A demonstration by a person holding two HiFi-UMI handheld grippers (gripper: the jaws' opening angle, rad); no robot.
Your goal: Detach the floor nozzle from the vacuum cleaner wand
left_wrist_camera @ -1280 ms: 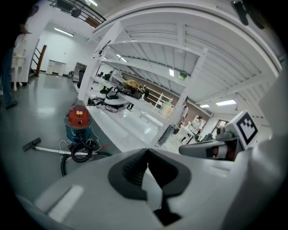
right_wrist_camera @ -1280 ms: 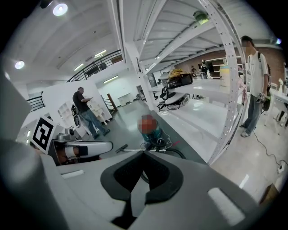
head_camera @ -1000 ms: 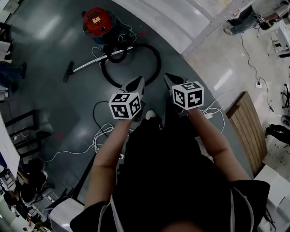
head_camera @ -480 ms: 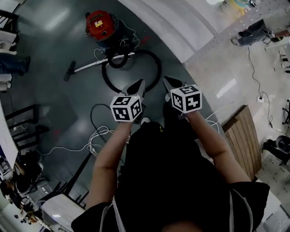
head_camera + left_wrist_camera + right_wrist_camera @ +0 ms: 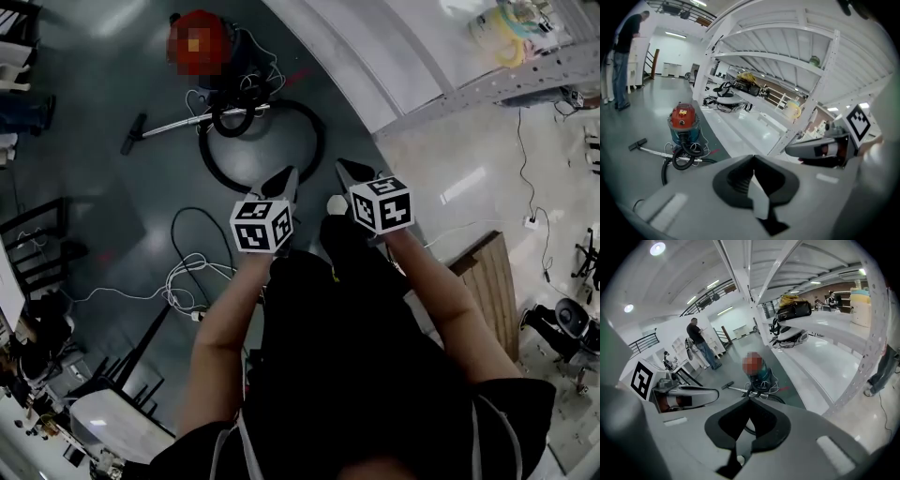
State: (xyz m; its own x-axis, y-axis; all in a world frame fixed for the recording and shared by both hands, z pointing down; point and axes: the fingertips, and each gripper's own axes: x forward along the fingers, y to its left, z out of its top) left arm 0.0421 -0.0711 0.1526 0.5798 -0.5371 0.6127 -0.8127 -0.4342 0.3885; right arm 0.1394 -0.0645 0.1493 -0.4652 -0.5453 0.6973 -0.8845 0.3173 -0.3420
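The fingers (image 5: 693, 190) of the left gripper (image 5: 752, 158) are pressed together along one seam with nothing between them, and the right gripper (image 5: 749, 400) is closed and empty in the same way. Both are smooth grey wedges, each carrying a cube of black-and-white square markers (image 5: 261, 225). They are held side by side and angled down at a glossy dark grey floor (image 5: 94, 197). The floor nozzle (image 5: 132, 147), a short black bar, lies flat on that floor well ahead and to the left of the grippers. It is joined to the end of the wand (image 5: 178, 125), a thin straight metal tube. The wand runs back to the vacuum cleaner (image 5: 683, 123), a round canister with a red top and blue body, standing close to the edge of a white low deck (image 5: 375, 66). A thick black hose (image 5: 322, 141) curls in a wide loop between the canister and the gripper tips, its near edge just in front of them. Open floor surrounds the nozzle. Tangled white cables (image 5: 183, 281) lie left of the person's arms, and black chair frames (image 5: 37, 248) edge the far left. To the right are paler tiles (image 5: 450, 173) and a slatted wooden panel (image 5: 492, 281). A white steel shelving rack (image 5: 806, 70) rises over the deck, and a person (image 5: 621, 51) stands farther off.
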